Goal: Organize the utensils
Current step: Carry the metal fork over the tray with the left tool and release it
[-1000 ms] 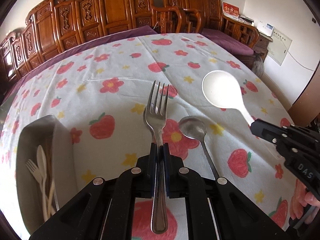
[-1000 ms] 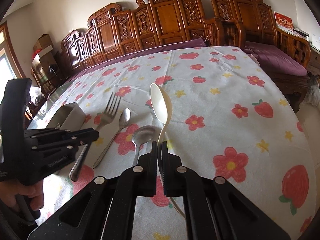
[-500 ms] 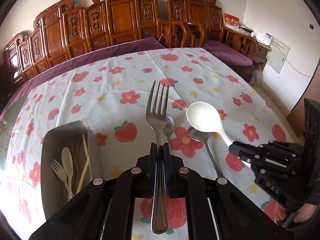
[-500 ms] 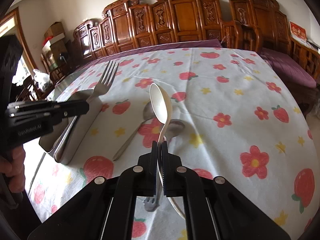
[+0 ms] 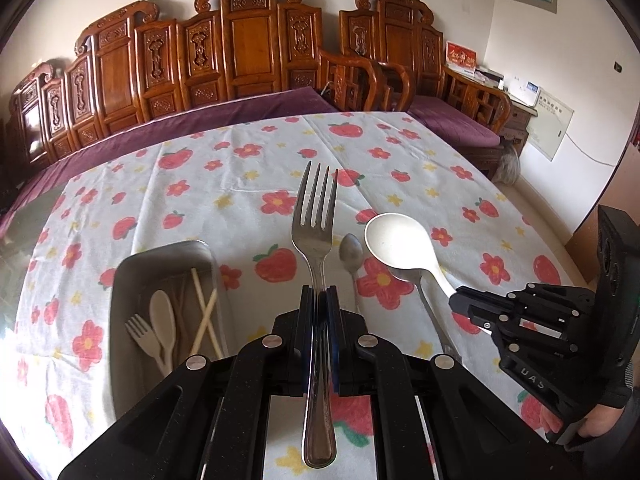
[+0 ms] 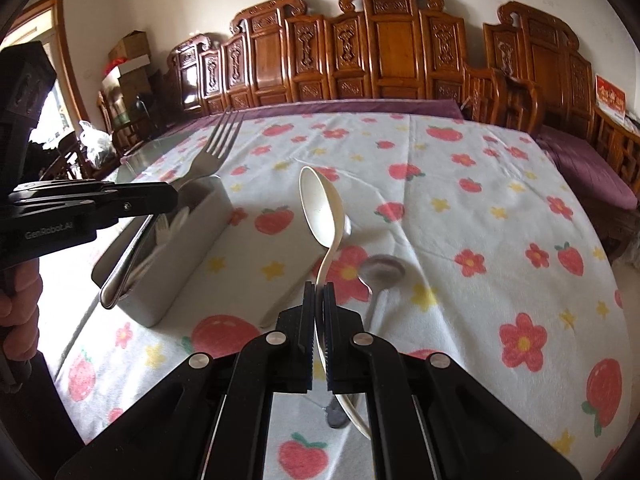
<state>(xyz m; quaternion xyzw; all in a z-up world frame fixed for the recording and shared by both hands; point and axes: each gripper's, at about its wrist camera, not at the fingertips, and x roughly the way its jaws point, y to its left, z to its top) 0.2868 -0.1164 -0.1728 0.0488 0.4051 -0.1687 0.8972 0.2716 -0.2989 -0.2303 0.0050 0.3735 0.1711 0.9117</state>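
The fork [image 5: 314,236] is clenched by its handle in the left tool [image 5: 319,300], tines pointing away, held in the air just right of the tray [image 5: 124,280]. The white spoon [image 5: 400,246] is gripped by its handle in the right tool [image 5: 460,302], bowl up, further right of the tray and above the table [image 5: 240,184]. Since half a second ago both tools have risen and drawn back toward the near edge: more of the tray shows in the left view, and in the right view the fork now hangs over the tray's far end rather than beside it.

The tray is a grey metal oblong lying on the table with its long side running away from the near edge. In it lie a pale plastic fork [image 5: 140,338], a pale plastic spoon [image 5: 163,320] and some chopsticks [image 5: 206,314].

Right of the tray, two metal spoons rest on the cloth: a small one [image 5: 351,250] just beyond the held fork, and a larger one [image 6: 382,270] under the white spoon.

Beyond the tray the flowered cloth is open up to the far edge, where carved wooden chairs [image 5: 248,48] stand.
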